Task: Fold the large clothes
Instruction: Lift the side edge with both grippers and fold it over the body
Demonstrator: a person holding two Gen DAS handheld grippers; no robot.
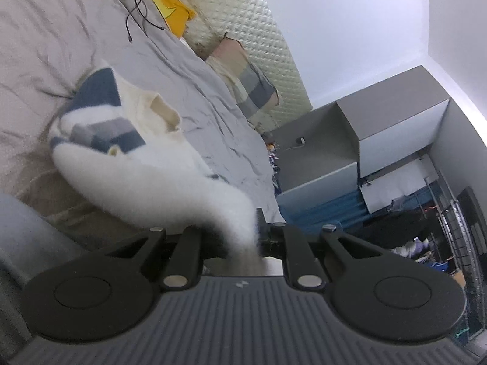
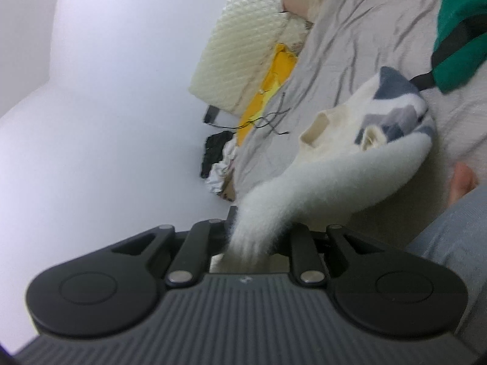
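Note:
A fluffy white sweater [image 1: 143, 164] with blue and grey patches lies partly on the grey bed sheet [image 1: 188, 79]. A stretch of its white fabric rises off the bed into my left gripper [image 1: 243, 243], which is shut on it. In the right wrist view the same sweater [image 2: 350, 164] trails from the bed up into my right gripper [image 2: 252, 240], also shut on a bunch of its white fabric. The fingertips of both grippers are hidden in the fuzzy cloth. The sweater's cream collar [image 2: 316, 130] faces up.
A green and black garment [image 2: 459, 30] lies on the bed beyond the sweater. A yellow cloth [image 1: 170, 3], a black cable [image 1: 137, 9], a checked pillow [image 1: 249, 82] and a quilted headboard [image 1: 258, 30] sit at the bed's far end. Grey cabinets [image 1: 395, 127] stand beside it. The person's grey-clad leg [image 2: 456, 243] is near.

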